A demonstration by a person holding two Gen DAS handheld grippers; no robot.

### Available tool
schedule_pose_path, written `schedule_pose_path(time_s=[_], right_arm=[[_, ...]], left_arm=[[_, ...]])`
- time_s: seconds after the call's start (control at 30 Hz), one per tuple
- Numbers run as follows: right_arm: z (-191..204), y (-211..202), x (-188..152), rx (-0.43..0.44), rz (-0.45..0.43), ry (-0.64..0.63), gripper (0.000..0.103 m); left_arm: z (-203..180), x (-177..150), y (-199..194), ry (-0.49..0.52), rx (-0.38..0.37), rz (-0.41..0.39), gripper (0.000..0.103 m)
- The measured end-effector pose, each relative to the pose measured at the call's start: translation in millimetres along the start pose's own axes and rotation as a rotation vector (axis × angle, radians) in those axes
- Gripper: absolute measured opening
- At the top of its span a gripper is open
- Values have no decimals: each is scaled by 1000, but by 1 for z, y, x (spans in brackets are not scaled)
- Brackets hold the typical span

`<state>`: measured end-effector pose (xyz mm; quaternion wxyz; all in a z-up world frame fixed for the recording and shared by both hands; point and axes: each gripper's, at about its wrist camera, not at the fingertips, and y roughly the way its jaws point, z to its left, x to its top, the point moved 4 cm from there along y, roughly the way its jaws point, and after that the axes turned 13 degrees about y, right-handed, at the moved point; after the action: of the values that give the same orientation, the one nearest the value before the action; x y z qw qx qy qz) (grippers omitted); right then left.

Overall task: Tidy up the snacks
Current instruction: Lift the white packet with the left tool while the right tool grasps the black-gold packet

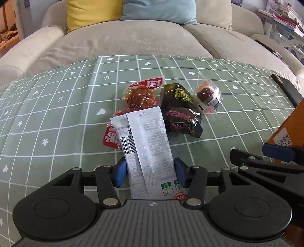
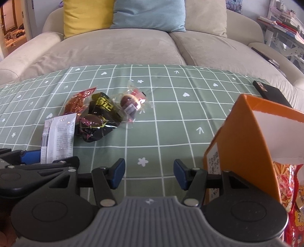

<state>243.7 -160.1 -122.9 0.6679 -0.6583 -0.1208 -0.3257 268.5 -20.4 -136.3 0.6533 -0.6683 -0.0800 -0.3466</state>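
Observation:
My left gripper [image 1: 150, 173] is shut on a long silver snack packet [image 1: 148, 150], back side up, held over the green checked cloth [image 1: 57, 123]; the packet also shows in the right wrist view [image 2: 58, 136]. Beyond it lie a red chili snack pack [image 1: 139, 95], a black and yellow pack [image 1: 177, 95], a dark round pastry pack [image 1: 180, 119] and a clear-wrapped small cake [image 1: 208, 95]. My right gripper [image 2: 149, 173] is open and empty, left of an orange box [image 2: 245, 144] that holds red snack bags [image 2: 288, 190].
A black flat object [image 2: 271, 93] lies at the cloth's far right edge. A beige sofa [image 2: 117, 47] with a yellow cushion [image 2: 85, 17] and a blue cushion [image 2: 148, 13] stands behind the table. Shelves [image 2: 283, 24] are at the far right.

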Motion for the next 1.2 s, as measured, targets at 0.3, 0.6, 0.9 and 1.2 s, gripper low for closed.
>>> schedule_pose_path(time_s=[0.3,0.6,0.9,1.2], right_arm=[[24,-9,4,78,-38,-61,62],[53,-5,20,165,-51,-53,79],[67,27,37,127,-29,41,74],[63,54,34,178,93,143,57]], left_arm=[[32,-6,-33,-90,48,-74,58],[78,-15,-37,-200,90,-73,57],[90,-22,-36,-231,86,-61,58],[84,-25,-38,-212,76,-55,57]])
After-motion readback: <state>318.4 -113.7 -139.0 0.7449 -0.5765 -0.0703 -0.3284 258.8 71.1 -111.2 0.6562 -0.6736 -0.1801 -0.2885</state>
